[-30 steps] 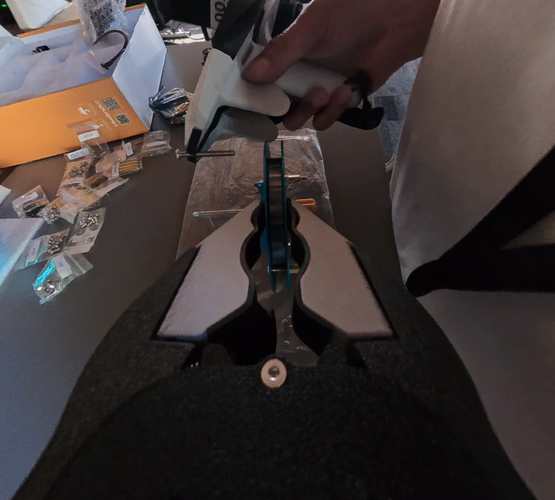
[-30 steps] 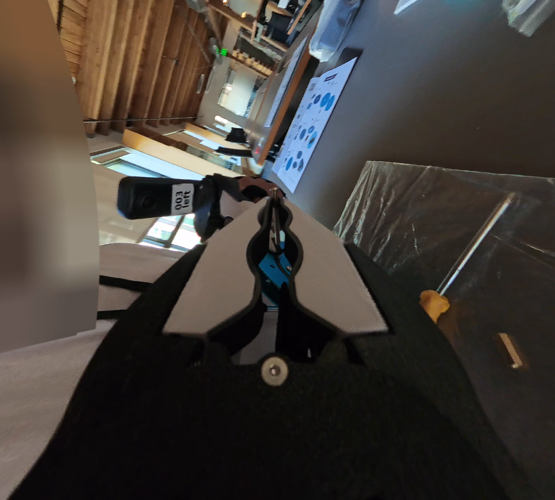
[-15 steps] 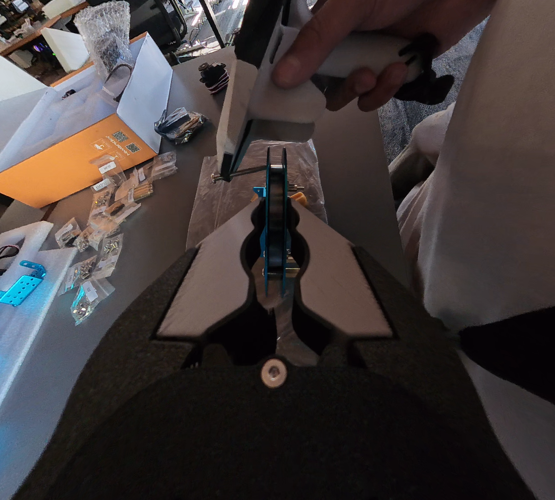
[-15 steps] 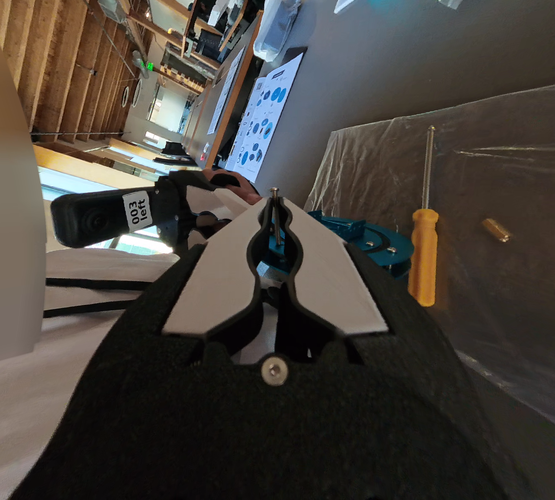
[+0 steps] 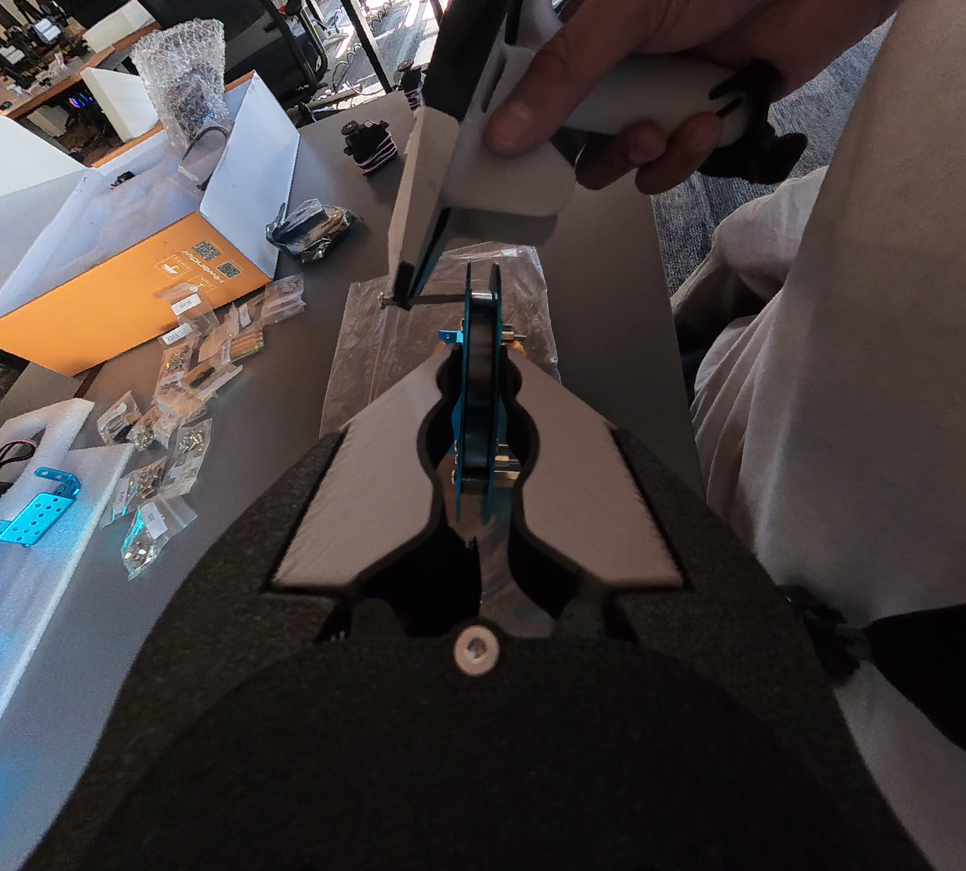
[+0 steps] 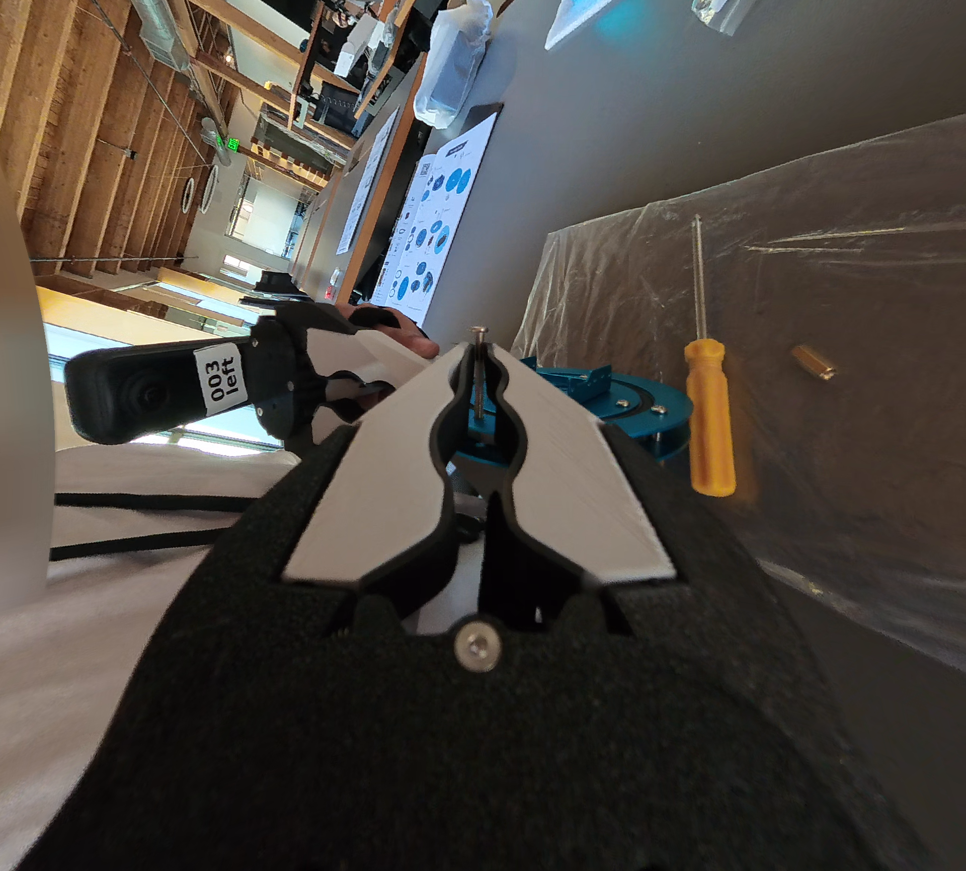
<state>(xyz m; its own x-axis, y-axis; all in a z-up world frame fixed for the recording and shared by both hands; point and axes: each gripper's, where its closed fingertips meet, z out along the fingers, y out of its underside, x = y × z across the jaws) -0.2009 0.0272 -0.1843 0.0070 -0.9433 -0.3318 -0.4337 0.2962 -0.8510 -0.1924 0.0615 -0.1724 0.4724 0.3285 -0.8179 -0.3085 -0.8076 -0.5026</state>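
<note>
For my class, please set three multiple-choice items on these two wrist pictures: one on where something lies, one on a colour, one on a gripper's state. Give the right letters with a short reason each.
1. Where does the screwdriver lie?
A. on the clear plastic sheet
B. inside the orange box
C. on the white foam

2. What colour is the round metal assembly held by the left gripper?
A. red
B. blue
C. yellow

3. What state is the right gripper in?
A. wide open
B. shut on a long screw
C. shut on a paper sheet

Key: 1 A, it rests on the sheet beside a brass spacer; 2 B, its two discs show blue between the fingers; 3 B, the thin screw is pinched at the fingertips.
</note>
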